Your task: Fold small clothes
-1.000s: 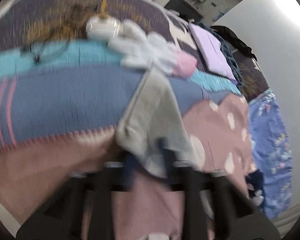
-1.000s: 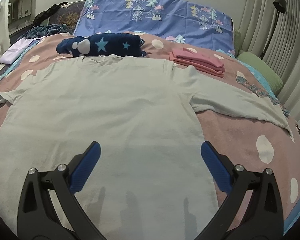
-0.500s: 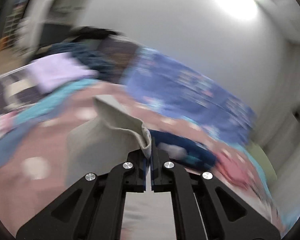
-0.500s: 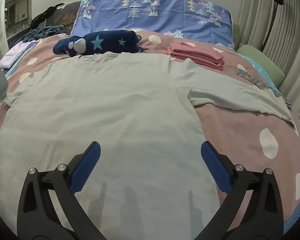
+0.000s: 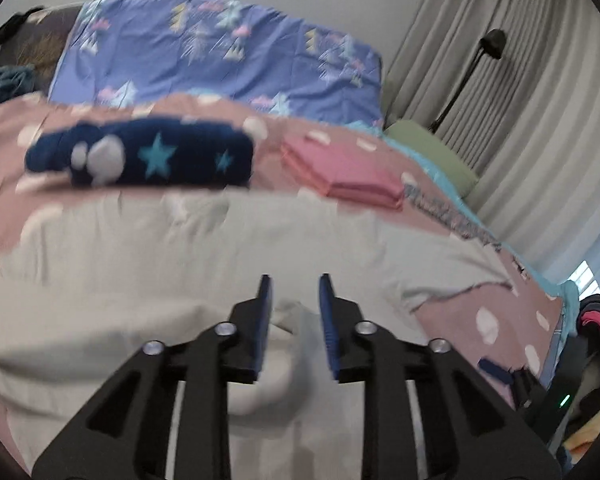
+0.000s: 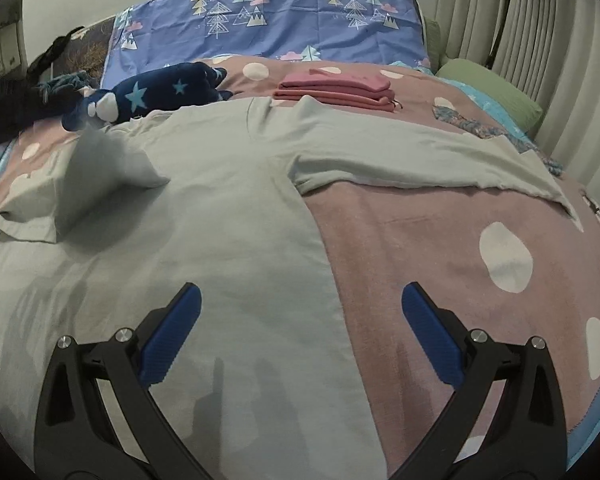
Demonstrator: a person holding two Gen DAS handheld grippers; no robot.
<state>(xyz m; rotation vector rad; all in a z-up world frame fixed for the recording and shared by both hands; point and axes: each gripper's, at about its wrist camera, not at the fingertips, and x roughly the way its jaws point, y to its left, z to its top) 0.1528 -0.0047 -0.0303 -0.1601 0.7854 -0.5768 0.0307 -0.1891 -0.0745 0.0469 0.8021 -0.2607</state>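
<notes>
Pale grey-green jersey fabric covers most of the near bed: the shirt (image 6: 228, 208) lies flat on the pink spotted bedspread (image 6: 412, 232), neckline at the far end and hem toward the viewer, so its long axis runs near to far. Its left sleeve (image 6: 100, 172) lies folded inward onto the body panel in a loose raised hump, while the right sleeve (image 6: 428, 160) extends straight out to the right, flat and unfolded. The left gripper (image 5: 295, 304) hovers over the shirt body with its blue pads a short gap apart and nothing pinched between them; a lump of cloth sits just below the opening. The right gripper (image 6: 300, 336) is spread wide and empty, straddling the shirt's right side seam near the hem. The coming move probably turns on the right sleeve: it lies far and right of the right gripper, its length crosswise to the body, and the right gripper appears the nearer one. Beyond the collar sit a navy star-print plush (image 6: 156, 92) and a folded pink stack (image 6: 336, 88). No brand, label or legible writing is visible on any item.
</notes>
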